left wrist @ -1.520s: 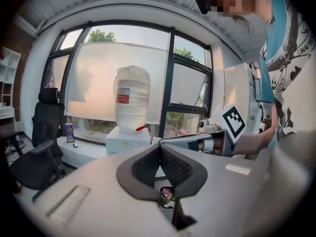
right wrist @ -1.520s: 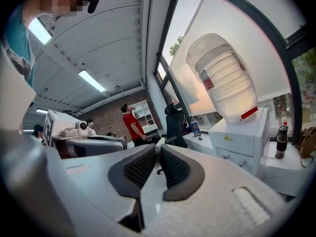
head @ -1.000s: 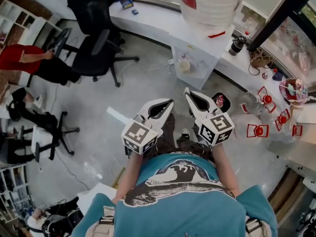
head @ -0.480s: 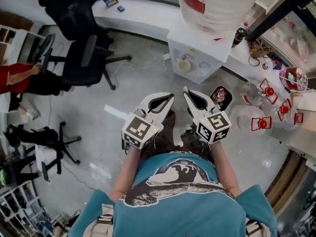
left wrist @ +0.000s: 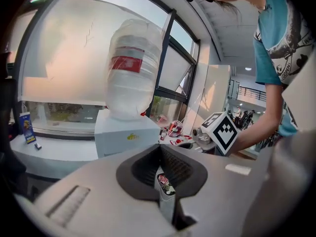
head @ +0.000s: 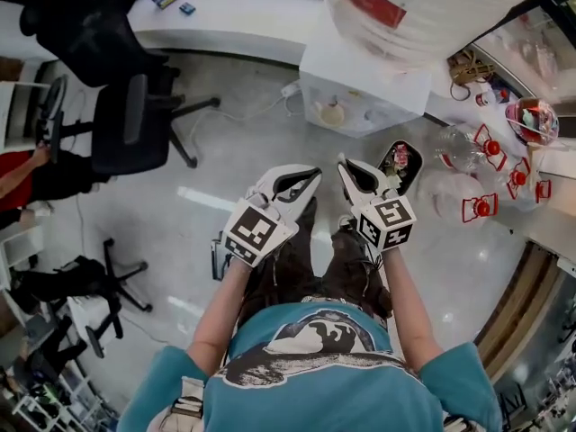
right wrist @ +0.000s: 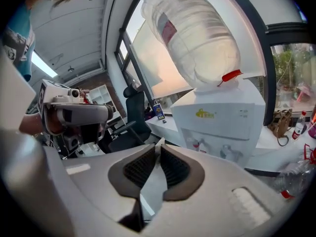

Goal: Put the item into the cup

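Note:
I stand on a grey floor in front of a white water dispenser with a big clear bottle on top. A pale round thing that looks like a cup sits in its niche. My left gripper and right gripper are held side by side at waist height and point toward the dispenser. In the left gripper view the left gripper has its jaw tips together with nothing between them. The right gripper looks the same. I cannot make out the task's item.
A black bin with colourful contents stands just right of the dispenser. A counter at the right carries red-clipped glass jars and a clear bottle. Black office chairs stand at the left, with a white desk behind them.
The dispenser, bin and counter have come closer while the chairs slid off to the left. Both grippers have dropped a little and stay side by side, their jaws unchanged.

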A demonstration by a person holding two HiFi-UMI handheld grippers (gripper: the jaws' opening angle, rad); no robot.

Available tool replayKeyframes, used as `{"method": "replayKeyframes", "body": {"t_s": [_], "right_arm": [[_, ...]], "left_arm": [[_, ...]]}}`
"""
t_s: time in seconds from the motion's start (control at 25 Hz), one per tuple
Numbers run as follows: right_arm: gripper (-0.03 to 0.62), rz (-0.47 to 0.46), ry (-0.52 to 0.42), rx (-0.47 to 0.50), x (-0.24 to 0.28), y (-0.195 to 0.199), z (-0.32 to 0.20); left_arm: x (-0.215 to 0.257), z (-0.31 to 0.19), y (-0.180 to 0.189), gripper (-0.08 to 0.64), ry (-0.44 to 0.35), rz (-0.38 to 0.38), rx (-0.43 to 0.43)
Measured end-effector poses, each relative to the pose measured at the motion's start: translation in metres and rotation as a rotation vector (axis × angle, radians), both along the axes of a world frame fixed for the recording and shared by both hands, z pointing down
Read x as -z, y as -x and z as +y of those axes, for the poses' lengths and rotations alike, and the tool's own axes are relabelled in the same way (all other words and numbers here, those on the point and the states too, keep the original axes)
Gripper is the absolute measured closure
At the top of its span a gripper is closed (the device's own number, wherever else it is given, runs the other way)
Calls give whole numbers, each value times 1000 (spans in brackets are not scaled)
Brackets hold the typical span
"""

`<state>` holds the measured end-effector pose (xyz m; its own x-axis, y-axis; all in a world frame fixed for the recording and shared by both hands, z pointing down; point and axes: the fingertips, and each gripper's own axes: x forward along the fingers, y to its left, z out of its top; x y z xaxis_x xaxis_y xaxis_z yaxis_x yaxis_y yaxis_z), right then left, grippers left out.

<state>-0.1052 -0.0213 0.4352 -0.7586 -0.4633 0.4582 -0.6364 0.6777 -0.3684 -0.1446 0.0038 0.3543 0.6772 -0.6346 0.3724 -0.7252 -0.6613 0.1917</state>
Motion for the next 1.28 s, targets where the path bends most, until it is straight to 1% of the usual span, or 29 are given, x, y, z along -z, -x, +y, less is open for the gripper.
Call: {"method": "replayKeyframes", "body": {"t_s": [0.2, 0.32, 0.52, 0.64, 0.76, 0.92, 1.16, 1.28], "right_arm": [[558, 48, 22, -33, -45, 10, -22], [558, 78, 20, -42, -74, 17, -36], [558, 126, 37, -61, -126, 21, -53], [557, 150, 50, -86, -152, 19, -65], [557, 155, 70, -118, -174, 18, -78], [558, 184, 79, -137, -196, 18, -91], [557, 235, 78, -149, -226, 23, -114], [557, 272, 74, -144, -239, 24, -122]], "left_arm": [[-29, -18, 14, 546, 22, 3, -33], [-44, -28, 23, 546, 25, 5, -39], [-69, -41, 30, 546, 19, -16, -38], [-77, -49, 29, 546, 13, 5, -27], [-82, -55, 25, 546, 6, 21, -18], [-91, -51, 22, 546, 25, 46, -20], [-106, -45, 13, 546, 50, 35, -84], [-112, -45, 11, 548, 59, 39, -97]]}}
